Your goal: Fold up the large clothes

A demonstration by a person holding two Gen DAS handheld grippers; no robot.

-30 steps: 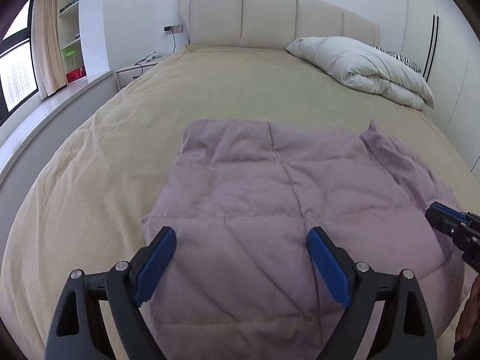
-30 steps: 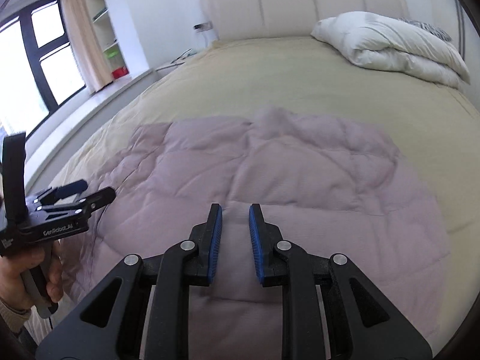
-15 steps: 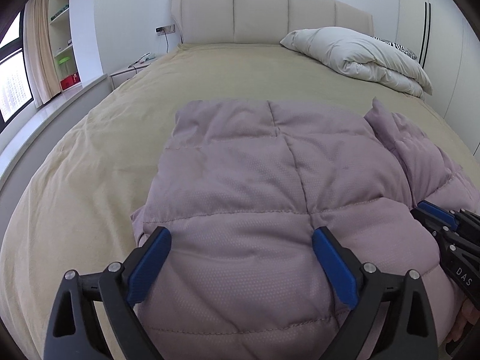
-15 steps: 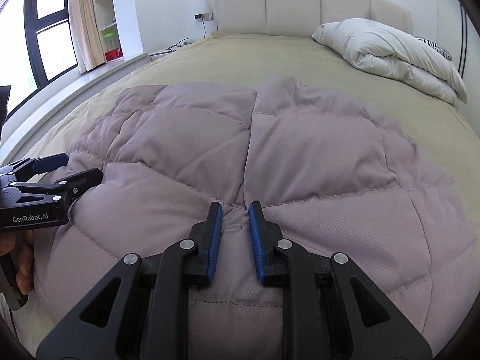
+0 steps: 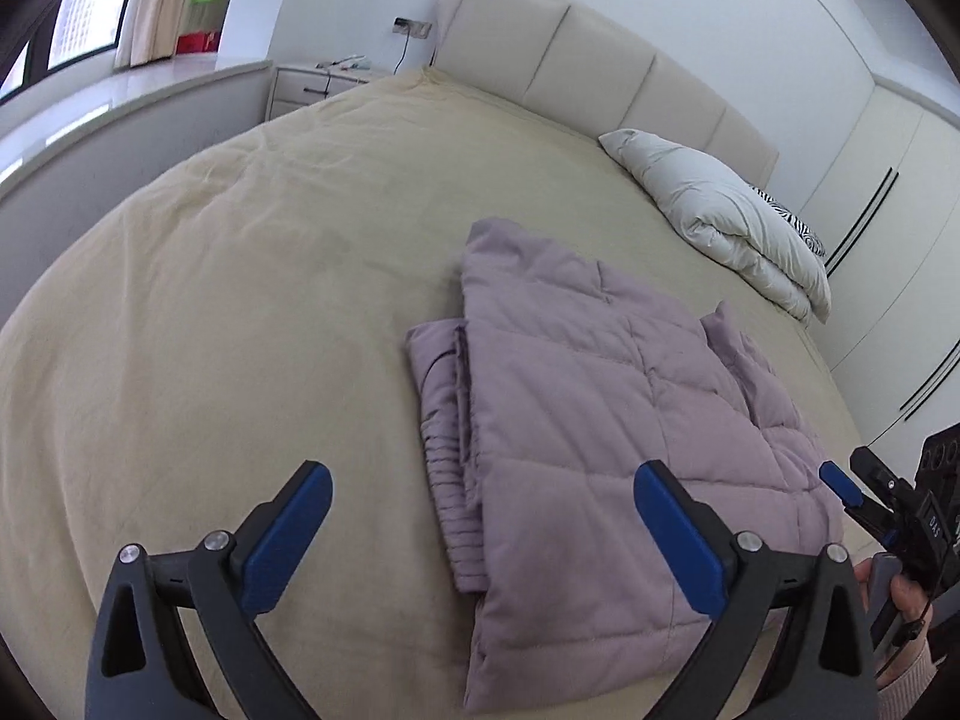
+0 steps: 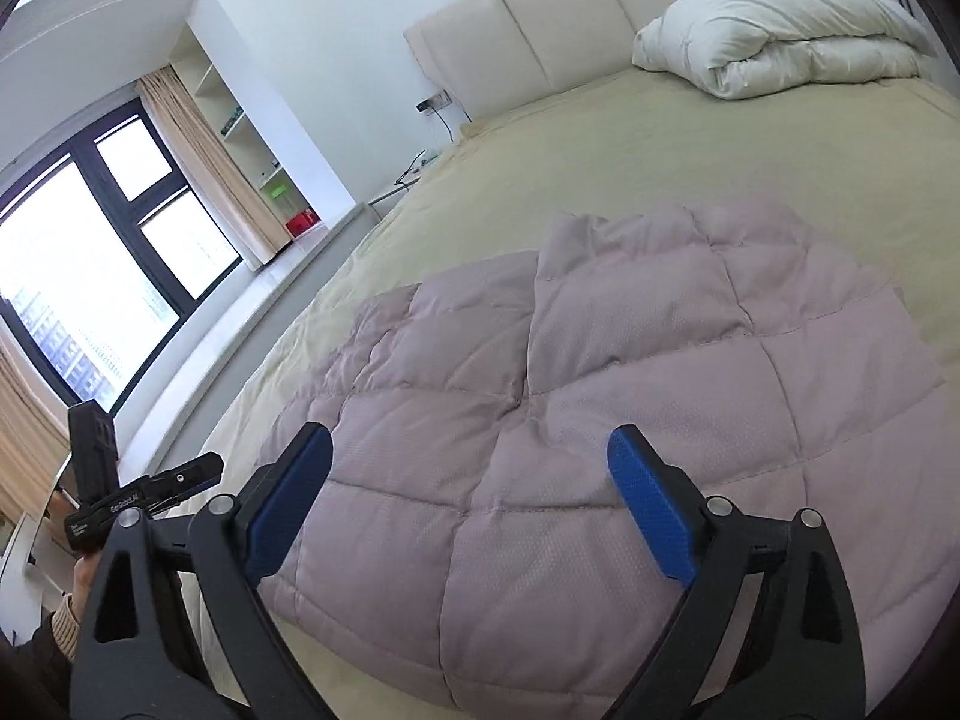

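Folded quilted jacket (image 5: 600, 420): underside and inner layers hidden by the top fold, near edge runs behind the left gripper (image 5: 480, 546) arms. Right wrist view: jacket's near right corner cut off by the lens rim. Zebra-print pillow (image 5: 792, 222) mostly buried behind the white duvet (image 5: 720, 216). Nightstand (image 5: 324, 81) clutter too small to identify. Person's hand (image 5: 900, 594) cropped at the right edge.
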